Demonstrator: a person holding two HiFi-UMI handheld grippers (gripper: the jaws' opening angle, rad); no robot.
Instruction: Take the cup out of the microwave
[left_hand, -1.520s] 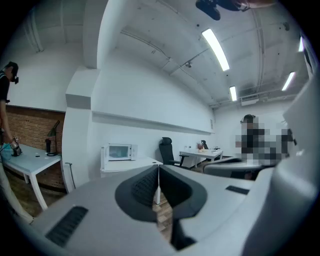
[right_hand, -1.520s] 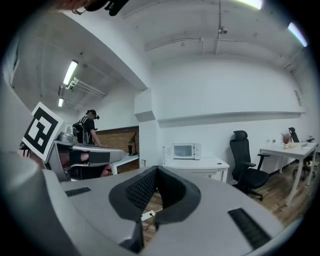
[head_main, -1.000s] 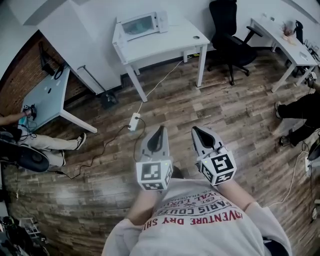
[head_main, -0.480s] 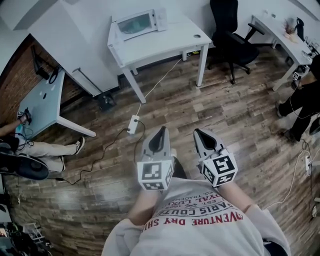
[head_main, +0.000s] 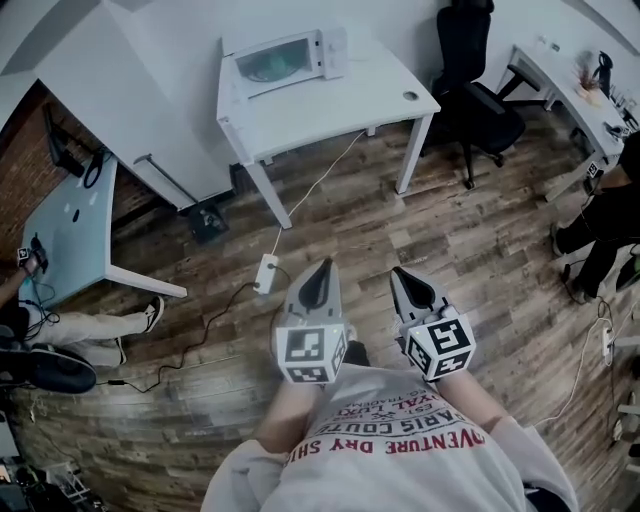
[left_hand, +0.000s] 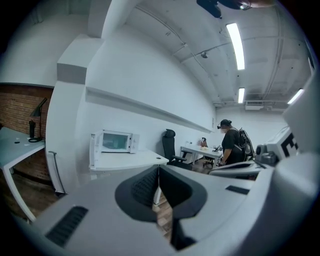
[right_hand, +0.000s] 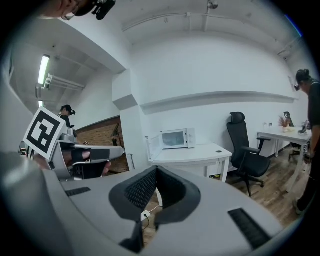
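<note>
Both grippers out in front, side by side above the wood floor (head_main: 450, 230): the left gripper (head_main: 318, 270) has its jaws pressed together on nothing, and the right gripper (head_main: 402, 274) is pinched closed and empty too. Well ahead, the microwave (head_main: 285, 58) sits at the back of the white table (head_main: 340, 105); the cup can't be made out behind its window

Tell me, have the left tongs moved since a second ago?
Yes. The left tongs have gone forward toward the white table; the floor power strip, earlier just ahead of their tip, now lies alongside.
</note>
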